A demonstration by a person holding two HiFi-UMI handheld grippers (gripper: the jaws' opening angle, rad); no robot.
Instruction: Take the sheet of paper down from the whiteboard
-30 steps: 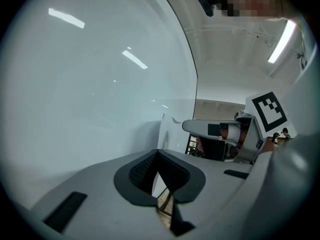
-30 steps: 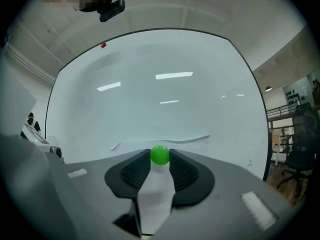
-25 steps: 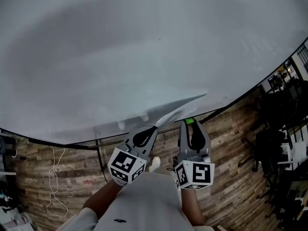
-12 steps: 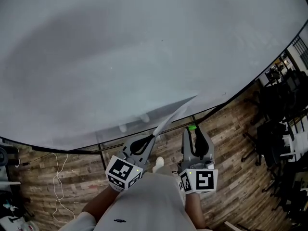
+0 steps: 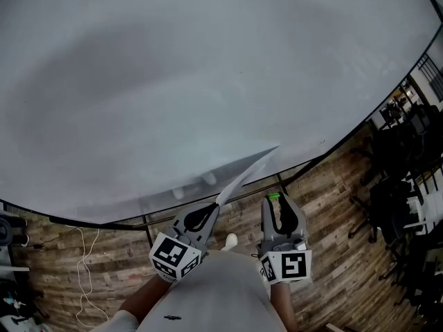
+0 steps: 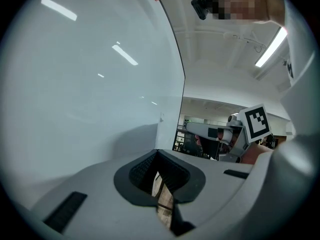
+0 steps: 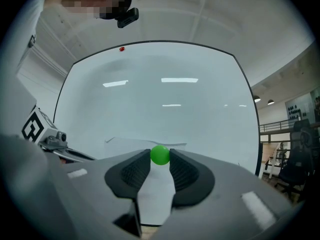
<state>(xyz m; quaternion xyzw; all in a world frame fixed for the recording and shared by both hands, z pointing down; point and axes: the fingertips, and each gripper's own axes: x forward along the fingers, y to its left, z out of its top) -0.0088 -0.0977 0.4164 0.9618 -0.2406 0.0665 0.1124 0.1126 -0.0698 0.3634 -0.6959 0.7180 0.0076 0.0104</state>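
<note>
The big whiteboard fills the head view. A white sheet of paper slants from its lower edge down to my left gripper, which is shut on the sheet's corner. My right gripper, beside it on the right, pinches a small green ball magnet at its tips. In the right gripper view the magnet sits between the two pads, with the paper and the whiteboard behind it. In the left gripper view the jaws are closed, with the whiteboard to the left.
Below the board lies a wooden plank floor. Black chairs and desks crowd the right side. A white cable lies loose on the floor at the left. The board's black stand legs reach down near my grippers.
Both grippers have drawn back from the board, lower in the head view. The paper came along with the left gripper, the green magnet with the right.
</note>
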